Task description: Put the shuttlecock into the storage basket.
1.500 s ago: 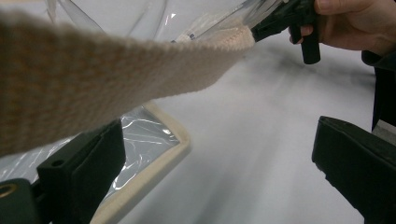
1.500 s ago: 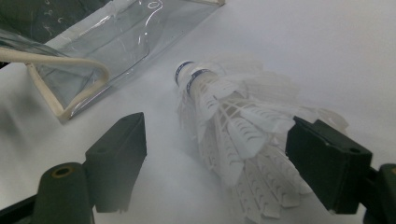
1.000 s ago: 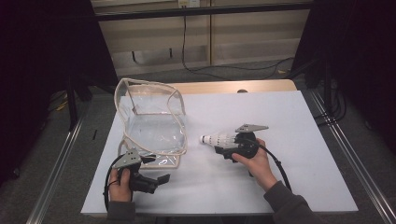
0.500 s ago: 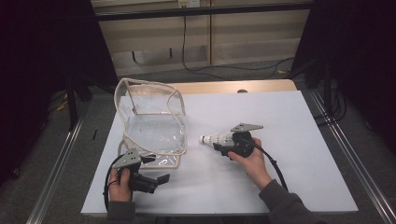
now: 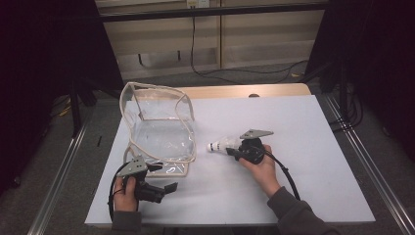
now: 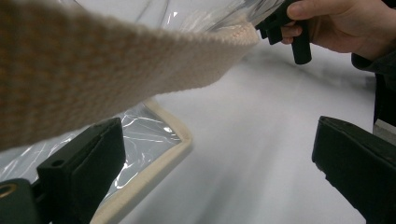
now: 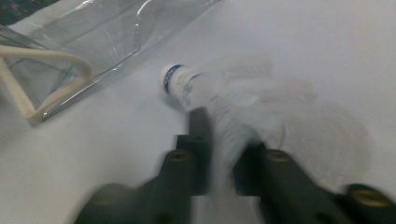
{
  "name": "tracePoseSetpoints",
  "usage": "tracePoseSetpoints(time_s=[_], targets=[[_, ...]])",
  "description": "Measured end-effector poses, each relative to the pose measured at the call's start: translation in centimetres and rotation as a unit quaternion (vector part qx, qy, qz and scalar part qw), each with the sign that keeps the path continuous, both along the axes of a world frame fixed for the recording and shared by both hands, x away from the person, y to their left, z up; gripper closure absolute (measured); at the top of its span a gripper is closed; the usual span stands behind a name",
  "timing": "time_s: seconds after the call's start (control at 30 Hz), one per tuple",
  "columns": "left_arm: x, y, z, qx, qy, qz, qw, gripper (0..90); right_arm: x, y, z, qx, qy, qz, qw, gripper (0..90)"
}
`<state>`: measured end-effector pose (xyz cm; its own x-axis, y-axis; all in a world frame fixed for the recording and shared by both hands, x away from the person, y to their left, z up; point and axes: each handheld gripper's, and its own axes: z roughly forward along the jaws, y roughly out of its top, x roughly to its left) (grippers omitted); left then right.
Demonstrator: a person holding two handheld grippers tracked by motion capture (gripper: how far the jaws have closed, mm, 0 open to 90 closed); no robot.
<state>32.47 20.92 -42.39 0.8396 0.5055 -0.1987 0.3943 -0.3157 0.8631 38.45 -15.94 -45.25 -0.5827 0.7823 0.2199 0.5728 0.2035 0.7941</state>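
Setting: white desk under dark surroundings, wooden strip at its far edge.
Item held: shuttlecock, lying on the desk just right of the bag, cork end toward it.
Right tongs: have just been closing, now pinched on the shuttlecock's feather skirt.
Left tongs: jaws spread wide, holding nothing, low beside the bag's near corner.
Container: clear plastic bag with cream webbing trim, standing partly slumped.
Risk, crushing: feathers are thin; a hard squeeze could bend or split them.
Risk, slipping: the grip sits on the soft skirt, so the shuttlecock may swivel or drop when lifted.
Risk, entry: the limp bag mouth may fold shut unless held open.
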Motion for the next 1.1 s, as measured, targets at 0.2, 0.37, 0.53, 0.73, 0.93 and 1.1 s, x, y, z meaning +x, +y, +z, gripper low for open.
tracePoseSetpoints(time_s=[0.2,0.37,0.53,0.73,0.93,1.1], targets=[[0.0,0.0,0.0,-0.002,0.000,0.001,1.0000,2.9,0.0,-0.4,0.3,0.014,0.008,0.010,0.9998,85.7],[-0.1,0.0,0.0,-0.003,0.000,0.001,1.0000,2.9,0.0,-0.8,0.9,0.029,0.013,0.016,0.9994,87.2],[-0.1,0.0,0.1,-0.002,-0.001,0.001,1.0000,2.9,0.0,-1.3,1.2,0.054,0.024,0.019,0.9981,87.3],[-0.1,0.0,0.1,-0.004,0.000,0.002,1.0000,2.9,-0.2,-1.4,1.7,0.062,0.025,0.030,0.9973,87.2],[-0.1,0.1,0.1,-0.003,-0.002,0.001,1.0000,2.9,-0.2,-1.6,2.3,0.068,0.028,0.040,0.9965,87.2],[-0.2,0.0,0.1,-0.005,-0.001,0.002,1.0000,2.9,-0.2,-1.9,3.2,0.069,0.025,0.045,0.9963,87.2]])
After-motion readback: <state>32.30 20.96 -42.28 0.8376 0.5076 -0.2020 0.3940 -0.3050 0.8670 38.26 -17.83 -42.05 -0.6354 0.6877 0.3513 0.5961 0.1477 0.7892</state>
